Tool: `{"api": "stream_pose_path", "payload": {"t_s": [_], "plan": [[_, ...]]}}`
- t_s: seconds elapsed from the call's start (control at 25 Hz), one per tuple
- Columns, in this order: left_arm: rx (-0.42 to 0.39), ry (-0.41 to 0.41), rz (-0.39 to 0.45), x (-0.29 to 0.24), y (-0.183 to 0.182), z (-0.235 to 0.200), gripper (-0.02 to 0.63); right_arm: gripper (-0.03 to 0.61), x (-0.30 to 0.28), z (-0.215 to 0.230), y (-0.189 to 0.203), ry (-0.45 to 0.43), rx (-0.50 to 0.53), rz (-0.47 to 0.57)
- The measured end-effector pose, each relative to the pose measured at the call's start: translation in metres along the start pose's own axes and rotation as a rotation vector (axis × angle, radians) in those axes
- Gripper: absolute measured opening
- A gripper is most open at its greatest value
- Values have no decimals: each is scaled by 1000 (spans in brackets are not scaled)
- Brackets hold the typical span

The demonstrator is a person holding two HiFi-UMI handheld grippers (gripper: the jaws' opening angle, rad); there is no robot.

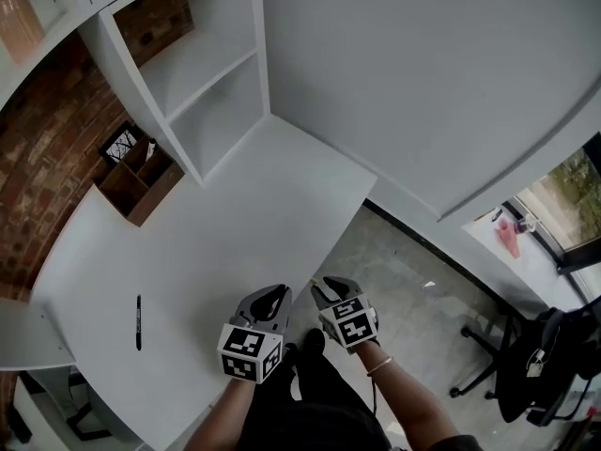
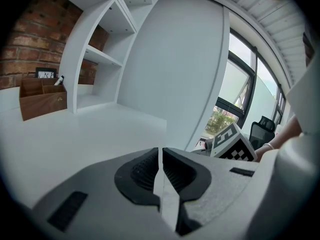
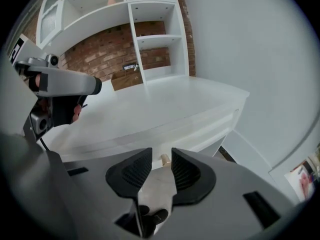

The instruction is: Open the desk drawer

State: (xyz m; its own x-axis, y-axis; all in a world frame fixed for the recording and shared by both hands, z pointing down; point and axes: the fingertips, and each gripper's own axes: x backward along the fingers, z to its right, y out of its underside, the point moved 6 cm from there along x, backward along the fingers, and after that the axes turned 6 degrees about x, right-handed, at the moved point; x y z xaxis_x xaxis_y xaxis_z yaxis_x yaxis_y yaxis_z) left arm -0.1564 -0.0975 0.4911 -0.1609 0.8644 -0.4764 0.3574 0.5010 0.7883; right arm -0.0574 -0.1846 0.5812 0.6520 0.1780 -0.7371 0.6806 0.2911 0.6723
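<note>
Peering down in the head view, I find the drawer front hidden under the desk's (image 1: 235, 224) near edge. Only the right gripper view shows the drawer (image 3: 200, 128), a white panel across mid-frame, with its small pale knob (image 3: 164, 158) partly covered by the jaws. The right gripper (image 1: 331, 287) tilts steeply down past the desk edge, jaws apart; the knob shows in the gap with no pad pressing it. Just left of it, the left gripper (image 1: 270, 299) hovers over the desktop, jaws closed on nothing. Both forearms are cut off at the bottom edge.
</note>
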Motion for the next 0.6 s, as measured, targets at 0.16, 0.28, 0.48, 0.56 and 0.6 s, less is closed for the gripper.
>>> {"api": "stream_pose_path", "payload": {"t_s": [0.16,0.28,0.48,0.56,0.6], "plan": [[18,-40,5,-6,-1,-3,11,114,-17,6,6,-46,55,-59],[29,-61,9,-10,-2,-3,11,124,-28,9,12,-75,101,-106],[51,-98,11,-13,2,-4,11,135,-49,9,20,-129,174,-177],[56,-111,12,-13,3,-4,11,135,-57,7,22,-151,211,-196],[58,-117,13,-12,4,-4,11,135,-60,6,23,-159,231,-207]]}}
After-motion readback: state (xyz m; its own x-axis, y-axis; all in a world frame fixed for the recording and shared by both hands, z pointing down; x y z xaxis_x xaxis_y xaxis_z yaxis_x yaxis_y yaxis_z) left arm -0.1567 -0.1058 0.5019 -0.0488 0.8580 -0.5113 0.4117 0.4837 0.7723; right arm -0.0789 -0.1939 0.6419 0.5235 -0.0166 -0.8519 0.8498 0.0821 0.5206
